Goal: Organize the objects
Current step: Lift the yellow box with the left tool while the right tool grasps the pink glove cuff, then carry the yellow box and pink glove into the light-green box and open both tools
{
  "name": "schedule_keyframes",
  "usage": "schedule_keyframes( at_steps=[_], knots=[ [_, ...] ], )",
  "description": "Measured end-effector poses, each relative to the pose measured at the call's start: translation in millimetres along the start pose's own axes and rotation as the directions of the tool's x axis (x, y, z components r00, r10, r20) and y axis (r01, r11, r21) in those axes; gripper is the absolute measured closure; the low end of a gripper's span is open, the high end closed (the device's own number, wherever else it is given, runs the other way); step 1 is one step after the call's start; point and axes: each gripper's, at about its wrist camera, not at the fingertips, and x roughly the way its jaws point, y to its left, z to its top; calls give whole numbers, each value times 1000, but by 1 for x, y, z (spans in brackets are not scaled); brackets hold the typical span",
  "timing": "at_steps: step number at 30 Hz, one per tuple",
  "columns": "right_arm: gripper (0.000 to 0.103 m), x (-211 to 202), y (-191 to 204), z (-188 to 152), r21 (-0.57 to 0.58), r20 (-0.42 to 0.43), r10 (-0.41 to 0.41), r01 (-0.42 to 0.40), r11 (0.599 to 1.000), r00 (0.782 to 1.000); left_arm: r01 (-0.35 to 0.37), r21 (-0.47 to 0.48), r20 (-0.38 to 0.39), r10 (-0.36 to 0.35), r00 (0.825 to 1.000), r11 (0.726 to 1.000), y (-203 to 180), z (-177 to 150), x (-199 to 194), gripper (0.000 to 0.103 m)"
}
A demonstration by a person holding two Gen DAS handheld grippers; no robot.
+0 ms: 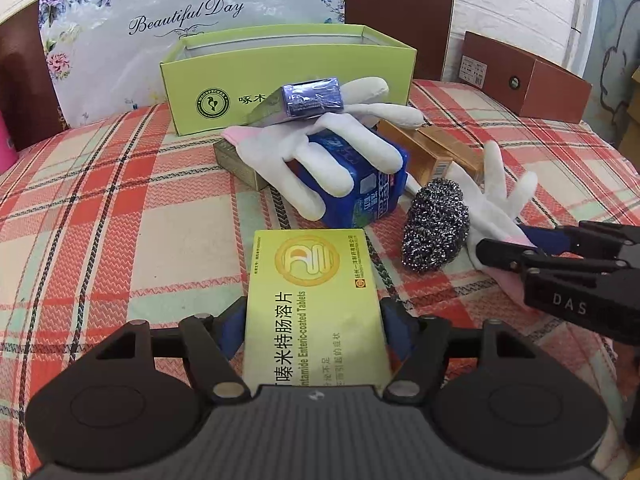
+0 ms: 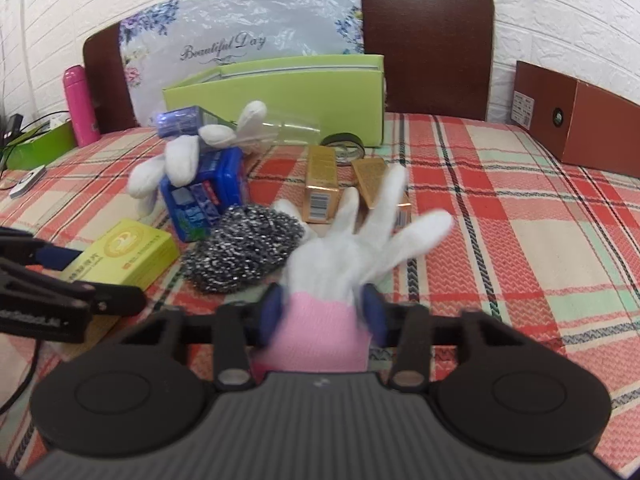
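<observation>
My left gripper (image 1: 314, 322) is shut on a yellow-green tablet box (image 1: 316, 300), which also shows in the right wrist view (image 2: 124, 250). My right gripper (image 2: 322, 310) is shut on the pink cuff of a white glove (image 2: 360, 236); that glove also shows in the left wrist view (image 1: 500, 196). A steel wool scrubber (image 1: 436, 226) lies beside it. A second white glove (image 1: 320, 152) drapes over a blue pack (image 1: 360, 188), with a small purple box (image 1: 312, 96) on top. Two gold boxes (image 2: 324, 184) lie behind. An open green box (image 1: 288, 80) stands at the back.
The checked tablecloth (image 1: 100, 220) covers the table. A brown shoebox (image 2: 580, 120) stands at the far right. A pink bottle (image 2: 78, 104) and a tape roll (image 2: 344, 144) are near the back. A floral board and brown chair backs stand behind.
</observation>
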Motion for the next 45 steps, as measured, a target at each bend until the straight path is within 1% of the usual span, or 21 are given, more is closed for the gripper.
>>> schedule_keyframes(
  at_steps=[3, 4, 5, 8, 11, 13, 16, 20, 24, 26, 29, 31, 35, 41, 45],
  knots=[
    [80, -4, 0, 1, 4, -7, 18, -18, 1000, 1000, 13, 25, -5, -12, 1000, 1000, 2, 1, 0, 32],
    [88, -7, -1, 1, 16, -7, 30, -30, 999, 1000, 19, 22, -7, -19, 1000, 1000, 4, 1, -1, 33],
    [89, -11, -2, 1, 31, -6, 47, -47, 998, 999, 26, 14, -7, -26, 1000, 1000, 5, 1, -2, 33],
    [90, -26, -4, 2, 47, 10, 79, -79, 996, 997, 50, -8, -5, -50, 999, 999, 9, -2, -7, 33],
    [90, -42, -4, 6, 33, 38, 93, -95, 995, 995, 82, 1, -14, -82, 997, 997, 11, -3, -13, 33],
    [90, -54, -5, 11, 28, 67, 96, -98, 995, 993, 95, 8, -5, -95, 996, 995, 13, -2, -22, 33],
    [90, -69, -10, 20, 29, 113, 89, -93, 995, 990, 100, 8, 40, -100, 994, 995, 19, 5, -39, 33],
    [90, -77, -16, 35, 43, 162, 105, -113, 993, 981, 107, 16, 119, -109, 987, 994, 27, 22, -63, 33],
    [90, -74, -14, 54, 4, 191, 105, -108, 994, 976, 74, 14, 203, -75, 976, 997, 35, 50, -74, 33],
    [90, -70, -10, 64, -28, 207, 106, -102, 994, 973, 74, -1, 237, -71, 969, 997, 41, 66, -74, 33],
    [90, -62, -5, 82, -63, 235, 108, -95, 993, 966, 98, -50, 266, -82, 960, 994, 52, 92, -67, 33],
    [90, -52, -4, 96, -68, 249, 111, -97, 993, 962, 101, -74, 272, -77, 959, 992, 56, 108, -57, 33],
    [90, -24, -3, 126, -54, 260, 99, -88, 995, 961, 97, -131, 291, -55, 955, 987, 62, 139, -36, 33],
    [90, 25, -4, 169, -66, 279, 110, -95, 993, 954, 55, -177, 299, 1, 954, 983, 67, 186, 5, 33],
    [90, 64, -4, 194, -95, 277, 105, -81, 992, 955, 25, -211, 304, 42, 952, 977, 73, 214, 38, 33]
  ],
)
